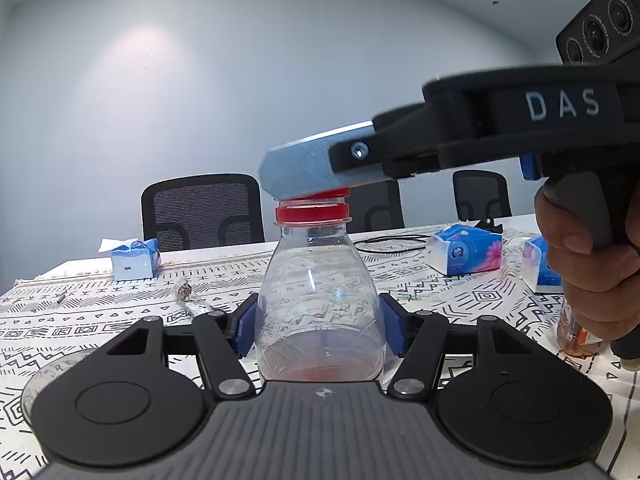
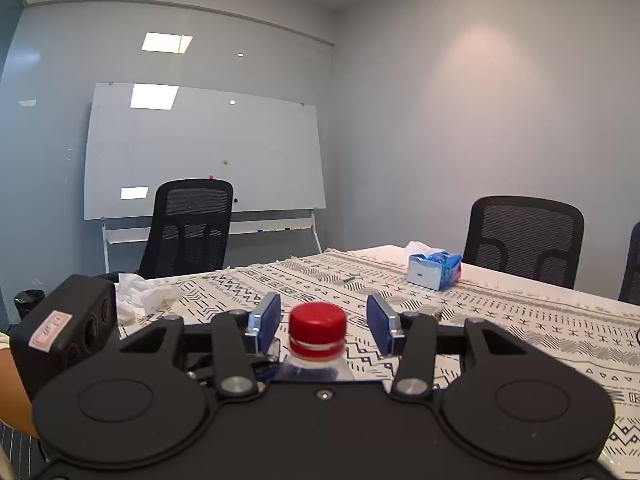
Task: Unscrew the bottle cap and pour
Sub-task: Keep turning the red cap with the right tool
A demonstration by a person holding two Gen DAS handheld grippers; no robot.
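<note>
1. A meeting room with pale walls, black mesh chairs and a whiteboard; the work surface is a table under a white cloth with black geometric patterns, where tissue packs and a black cable lie well behind the action

2. The clear plastic bottle stands upright on the cloth, near the front edge of the left wrist view, with only a shallow layer of reddish liquid at its base

3. The left gripper is clamped on the bottle's body, its blue pads pressed against both sides, so the bottle is braced against turning

4. The right gripper, held by a hand on its handle, hovers at the red cap; from its own camera the jaws stand apart on either side of the cap with visible gaps, so it is open and not yet gripping

5. Step in hand, as I judge it: lining up on the cap before the unscrewing

6. The next move calls for closing squarely on the cap's ribbed side, then twisting while the left grip holds firm

7. The cap looks seated above its red tamper ring; whether it is already loosened I cannot tell
</note>
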